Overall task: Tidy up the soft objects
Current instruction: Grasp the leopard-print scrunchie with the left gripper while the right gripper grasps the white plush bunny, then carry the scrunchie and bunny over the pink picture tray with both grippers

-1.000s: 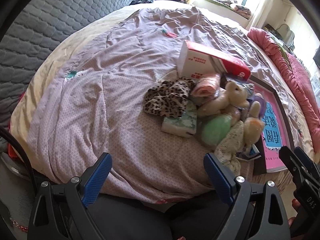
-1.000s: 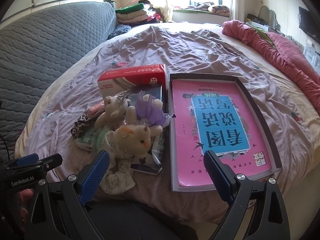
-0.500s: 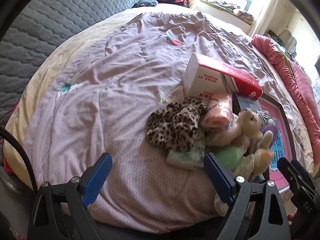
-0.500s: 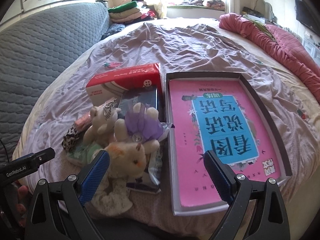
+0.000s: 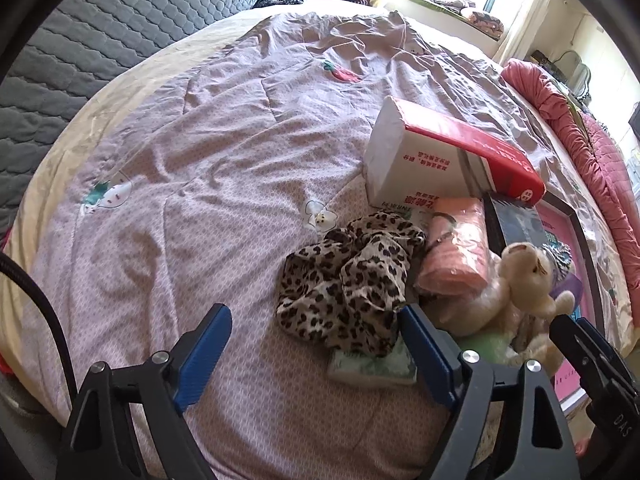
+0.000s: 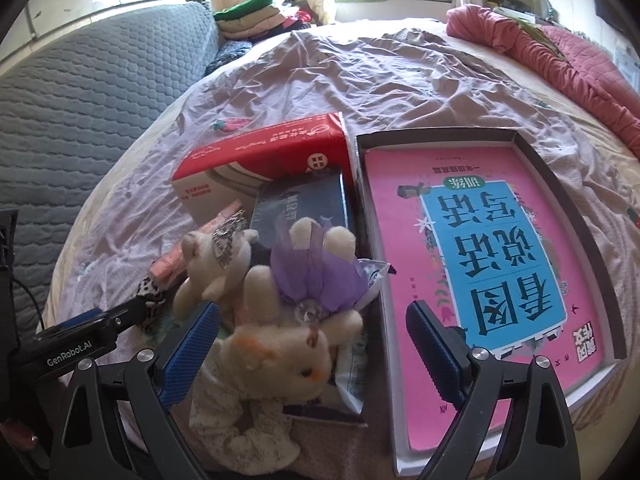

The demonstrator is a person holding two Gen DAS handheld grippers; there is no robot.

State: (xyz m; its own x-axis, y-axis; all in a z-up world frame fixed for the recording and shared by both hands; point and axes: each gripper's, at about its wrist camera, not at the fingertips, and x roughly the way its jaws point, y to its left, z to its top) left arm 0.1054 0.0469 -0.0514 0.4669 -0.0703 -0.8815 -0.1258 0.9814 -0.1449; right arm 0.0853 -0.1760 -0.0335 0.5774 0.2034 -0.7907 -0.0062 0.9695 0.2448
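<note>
Where crumpled, leopard-print scrunchie (image 5: 352, 284), silky.

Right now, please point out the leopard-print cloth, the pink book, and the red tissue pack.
leopard-print cloth (image 5: 352, 280), left wrist view, middle folds.
pink book (image 6: 472, 248), right wrist view, blue title panel.
red tissue pack (image 6: 268, 148), right wrist view, red top.

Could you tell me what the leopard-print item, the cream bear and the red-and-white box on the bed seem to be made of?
The leopard-print item looks like thin, slightly glossy woven fabric, gathered into soft folds. The cream bear appears to be short-pile plush, fuzzy and matte. The red-and-white box may be a soft tissue pack in printed film rather than card, given its folded end and slight sag.
</note>
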